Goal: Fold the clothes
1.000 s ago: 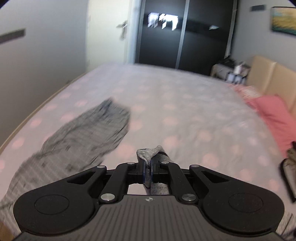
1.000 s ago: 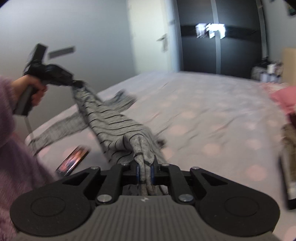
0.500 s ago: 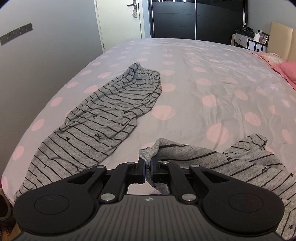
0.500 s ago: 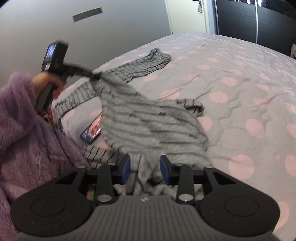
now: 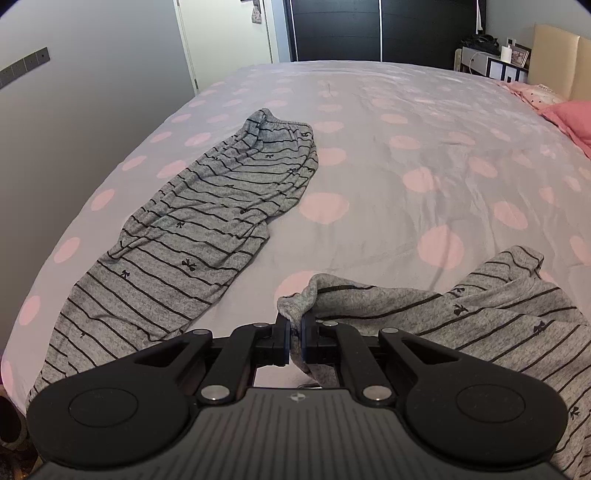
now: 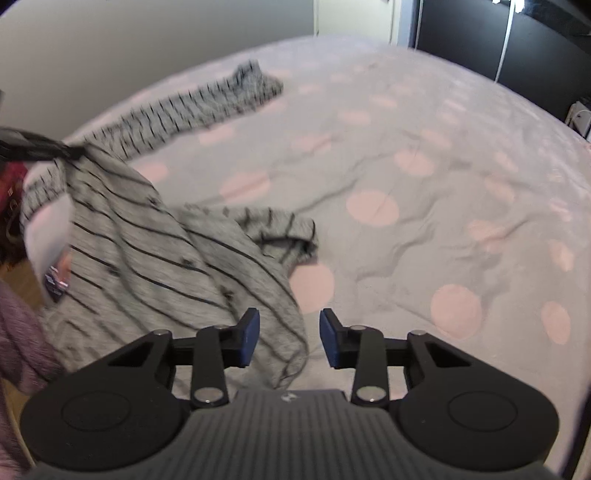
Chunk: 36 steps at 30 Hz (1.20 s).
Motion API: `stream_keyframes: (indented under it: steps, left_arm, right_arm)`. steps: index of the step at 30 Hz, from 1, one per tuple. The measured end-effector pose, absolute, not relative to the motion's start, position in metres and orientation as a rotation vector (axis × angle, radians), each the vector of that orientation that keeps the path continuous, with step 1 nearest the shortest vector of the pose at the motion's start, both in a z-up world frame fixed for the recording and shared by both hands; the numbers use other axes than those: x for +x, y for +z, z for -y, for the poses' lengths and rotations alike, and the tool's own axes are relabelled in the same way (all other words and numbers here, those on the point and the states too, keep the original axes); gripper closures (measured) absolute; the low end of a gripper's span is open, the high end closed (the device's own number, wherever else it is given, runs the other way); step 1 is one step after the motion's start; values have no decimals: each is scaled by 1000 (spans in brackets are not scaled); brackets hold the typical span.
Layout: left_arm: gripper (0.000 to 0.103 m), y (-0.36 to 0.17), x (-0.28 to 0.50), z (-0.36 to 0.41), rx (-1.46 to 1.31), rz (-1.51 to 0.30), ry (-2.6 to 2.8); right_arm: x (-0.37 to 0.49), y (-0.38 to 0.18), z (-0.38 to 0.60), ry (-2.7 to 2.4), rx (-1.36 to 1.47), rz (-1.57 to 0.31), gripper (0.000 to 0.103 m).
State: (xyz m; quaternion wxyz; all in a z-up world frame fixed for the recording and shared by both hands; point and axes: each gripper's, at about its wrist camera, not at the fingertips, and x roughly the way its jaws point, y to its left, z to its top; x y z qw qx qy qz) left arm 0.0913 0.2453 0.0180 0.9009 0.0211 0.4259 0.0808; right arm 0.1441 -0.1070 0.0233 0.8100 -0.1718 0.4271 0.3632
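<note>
A grey striped top (image 5: 480, 306) lies crumpled on the polka-dot bed (image 5: 406, 129) at the near right. My left gripper (image 5: 294, 325) is shut on a bunched edge of it, low over the bedding. Grey striped trousers (image 5: 221, 206) lie flat to the left, apart from the top. In the right wrist view the top (image 6: 166, 258) drapes from the left gripper (image 6: 37, 147) down toward my right gripper (image 6: 289, 332). Its jaws are closing; a loose fold of the top lies between them, nearer the left pad (image 6: 249, 338), and neither pad presses on it.
Pink pillows (image 5: 569, 114) and a beige headboard (image 5: 561, 62) are at the far right, with a nightstand (image 5: 491, 66) behind. A dark wardrobe (image 5: 369, 29) and a door (image 5: 221, 37) stand beyond the bed. A phone (image 6: 57, 280) lies near a purple sleeve (image 6: 18, 332).
My right gripper let go of the top, its jaws spread, and it swung right over the bed. My left gripper sank, bringing the top's edge down onto the bedding.
</note>
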Motion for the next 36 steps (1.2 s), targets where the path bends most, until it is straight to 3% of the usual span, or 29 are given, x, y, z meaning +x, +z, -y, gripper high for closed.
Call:
stream_keyframes:
  steps: [4, 7, 10, 11, 13, 14, 16, 21, 26, 36]
  left_arm:
    - [100, 15, 93, -249, 34, -893, 163]
    - [100, 15, 94, -249, 30, -893, 157]
    - [100, 15, 95, -248, 33, -890, 149]
    - [100, 16, 95, -248, 30, -888, 147]
    - [100, 17, 95, -248, 22, -882, 142]
    - [100, 19, 95, -248, 19, -877, 139]
    - [100, 24, 93, -246, 14, -856, 130]
    - [100, 46, 82, -236, -4, -754, 104]
    - [100, 80, 61, -223, -30, -596, 94]
    - [100, 226, 10, -177, -36, -212, -48]
  right_arm:
    - [168, -6, 93, 814, -344, -988, 63]
    - [176, -21, 84, 845, -322, -1036, 48]
    - [179, -34, 80, 885, -245, -1134, 47]
    - [179, -39, 78, 898, -222, -1168, 49]
    - [175, -43, 73, 906, -206, -1210, 72]
    - [173, -42, 71, 903, -215, -1214, 89]
    - [166, -34, 70, 880, -234, -1196, 92]
    - [145, 4, 82, 773, -241, -1030, 96]
    - [101, 69, 113, 621, -254, -707, 96]
    - [-3, 220, 180, 461, -199, -189, 97]
